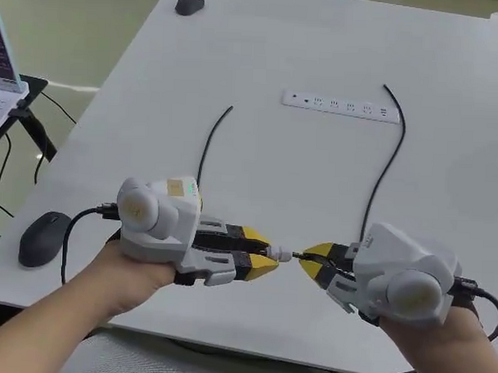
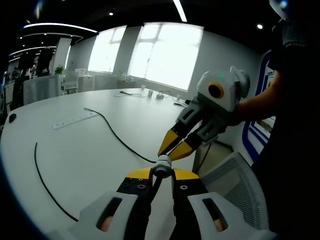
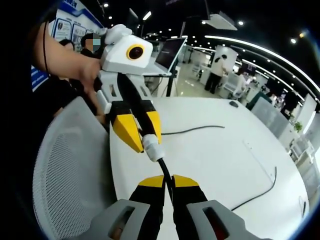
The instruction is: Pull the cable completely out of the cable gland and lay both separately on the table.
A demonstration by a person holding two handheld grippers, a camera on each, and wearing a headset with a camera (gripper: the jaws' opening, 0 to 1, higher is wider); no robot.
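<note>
Cable: thin black cable (image 3: 163,167) running from the gland's end into the right gripper's jaws, hanging in the air above the near edge of the white table (image 1: 274,163).
Gland: small white plastic cable gland (image 1: 281,254) sitting between the two grippers, off the table.
Left gripper (image 1: 267,257): lying level in a hand, yellow tips clenching the gland, pointing at the other gripper.
Right gripper (image 1: 312,262): facing back tip to tip, jaws pinching the cable just beside the gland.
Head view: showing a white power strip (image 1: 342,106), a black mouse (image 1: 43,238) and another black cable (image 1: 209,148) lying loose.
Gripper views: showing a grey mesh chair back (image 3: 65,170) beside the table edge.
</note>
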